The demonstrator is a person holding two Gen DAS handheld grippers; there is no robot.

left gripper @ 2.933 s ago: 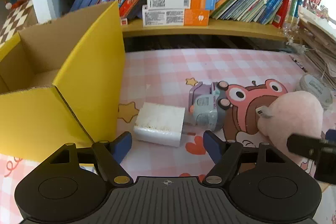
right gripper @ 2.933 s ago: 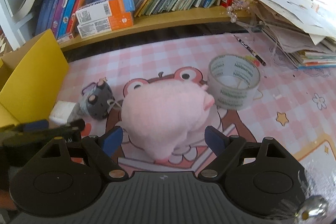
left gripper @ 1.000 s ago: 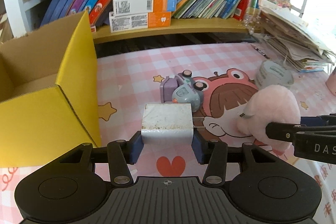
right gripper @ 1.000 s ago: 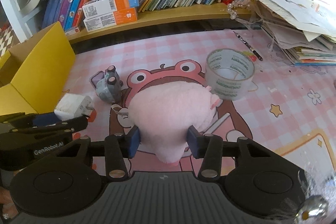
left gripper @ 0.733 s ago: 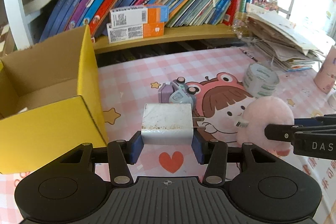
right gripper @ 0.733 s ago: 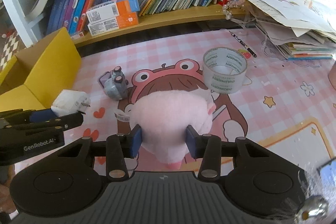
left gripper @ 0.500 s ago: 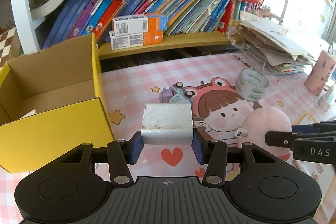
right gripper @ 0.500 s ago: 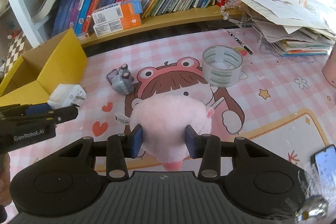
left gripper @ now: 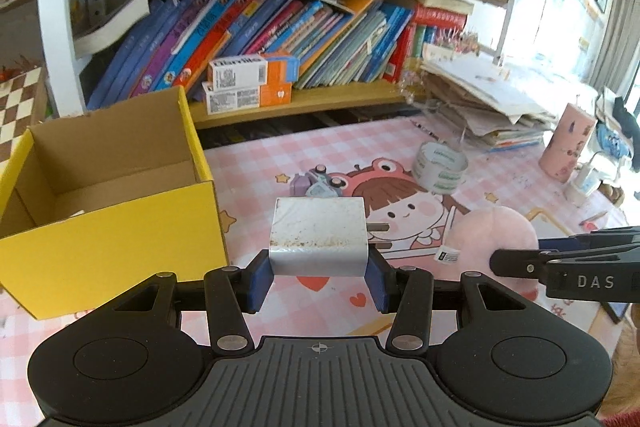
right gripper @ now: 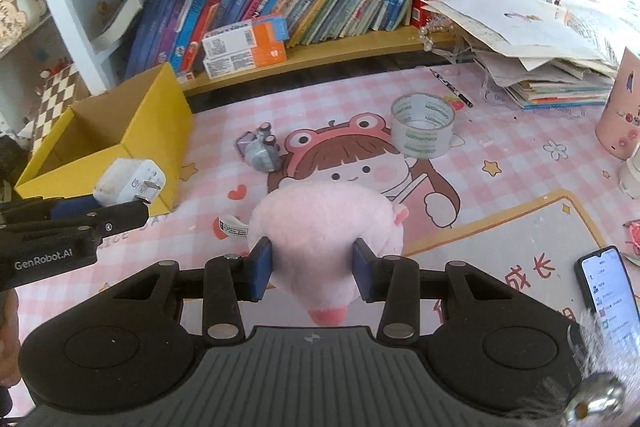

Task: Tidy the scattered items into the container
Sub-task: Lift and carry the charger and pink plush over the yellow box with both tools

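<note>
Left tool [left gripper: 318,281] stays clamped on the white charger [left gripper: 318,231]; right tool [right gripper: 312,273] on the pink plush [right gripper: 320,227]. Both now ride higher above the bench [right gripper: 500,187], right of the yellow box [left gripper: 120,239].

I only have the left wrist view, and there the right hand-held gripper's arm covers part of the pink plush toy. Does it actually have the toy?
Observer: Yes. The right hand-held gripper is shut on the plush toy, with a blue pad pressed into each side.
Operator: Anything close by that I can't see?
Observer: A phone lies on the mat to the gripper's right, with its screen lit.
</note>
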